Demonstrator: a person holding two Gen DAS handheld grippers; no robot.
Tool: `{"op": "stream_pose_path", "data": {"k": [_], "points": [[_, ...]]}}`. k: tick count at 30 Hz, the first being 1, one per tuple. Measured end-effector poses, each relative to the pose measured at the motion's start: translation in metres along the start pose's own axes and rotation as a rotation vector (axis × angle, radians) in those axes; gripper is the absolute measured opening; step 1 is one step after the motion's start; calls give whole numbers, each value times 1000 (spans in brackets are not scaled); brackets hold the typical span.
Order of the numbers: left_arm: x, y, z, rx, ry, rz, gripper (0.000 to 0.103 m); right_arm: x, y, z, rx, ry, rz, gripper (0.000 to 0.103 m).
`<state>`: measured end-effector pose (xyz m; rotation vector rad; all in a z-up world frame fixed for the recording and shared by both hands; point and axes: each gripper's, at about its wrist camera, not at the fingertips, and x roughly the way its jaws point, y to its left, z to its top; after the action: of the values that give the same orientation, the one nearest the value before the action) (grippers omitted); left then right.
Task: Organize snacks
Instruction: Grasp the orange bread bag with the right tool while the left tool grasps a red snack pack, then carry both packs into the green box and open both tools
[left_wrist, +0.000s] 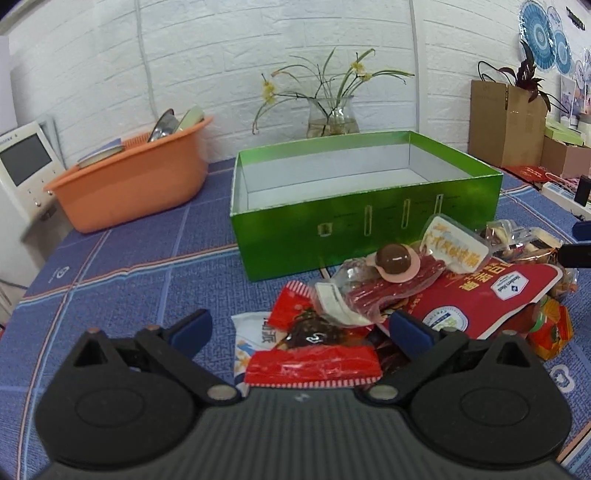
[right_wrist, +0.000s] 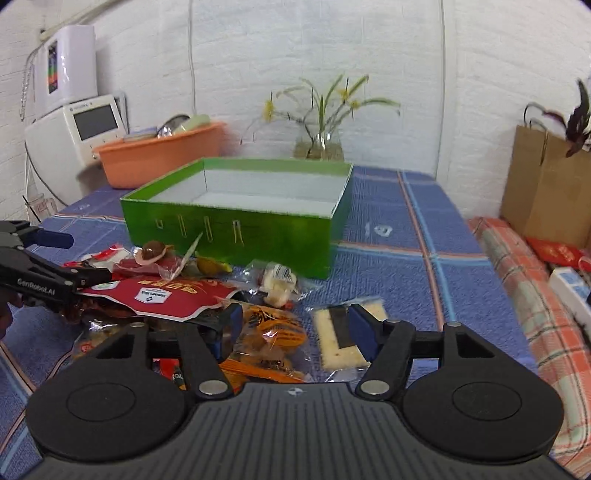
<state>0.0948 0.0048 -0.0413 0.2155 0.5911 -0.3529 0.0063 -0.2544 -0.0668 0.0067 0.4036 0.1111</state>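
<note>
An open green box (left_wrist: 365, 236) with a white, bare inside stands on the blue checked tablecloth. In front of it lies a heap of snacks. My left gripper (left_wrist: 301, 328) is open just above a small red packet (left_wrist: 314, 363) at the heap's near edge. Beyond that are a big red pouch (left_wrist: 498, 295) and a brown mushroom-shaped candy (left_wrist: 395, 260). My right gripper (right_wrist: 295, 328) is open too, its fingers either side of an orange snack bag (right_wrist: 273, 339), with a pale cracker pack (right_wrist: 343, 332) by the right finger. The green box (right_wrist: 229, 229) is behind.
An orange basin (left_wrist: 136, 184) with dishes sits back left, beside a white appliance (left_wrist: 26, 162). A glass vase of flowers (left_wrist: 332, 114) stands behind the box. A brown paper bag (right_wrist: 546, 192) and a plaid cloth (right_wrist: 532, 295) lie to the right.
</note>
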Motion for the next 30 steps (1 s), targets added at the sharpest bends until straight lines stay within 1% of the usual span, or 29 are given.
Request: {"op": "stream_pose_path", "data": {"k": [2,3,4,5,8,11,12,13,15,18,20,22,27,29,30], "points": [[2,3,0,-22,11,-40,94,11,-4,1,50,47,47,96],[4,3,1,-30,15,-57,84,14,-6,1,77,62,74,94],[5,4,1,-29,24,-74,77,17,-6,0,93,75,100,94],[6,3,1,-21,31,-78,75,20,-5,-1,94,86,116,97],[11,3,3,-6,42,-80,75,28,1,-3,76,115,112,103],[16,5,5,-5,56,-103,76,34,0,-1,83,129,118,102],[17,7,6,-10,61,-113,71,34,1,-1,80,124,117,86],[17,8,6,-11,60,-124,65,32,0,-1,78,115,104,85],[13,10,5,-23,75,-144,64,31,-3,-1,90,121,108,83],[-1,13,-1,-22,75,-153,64,23,-3,-2,108,120,100,80],[-15,16,-7,-27,57,-141,64,15,-4,-5,145,106,97,80],[-31,22,-12,-48,22,-111,64,3,-3,-6,165,77,93,80],[-76,34,-19,-147,-73,-77,64,-31,11,-8,168,-44,54,80],[-90,34,-18,-169,-95,-72,64,-43,19,-5,164,-76,79,80],[-97,33,-16,-163,-108,-75,64,-47,24,-3,155,-85,96,80]]}}
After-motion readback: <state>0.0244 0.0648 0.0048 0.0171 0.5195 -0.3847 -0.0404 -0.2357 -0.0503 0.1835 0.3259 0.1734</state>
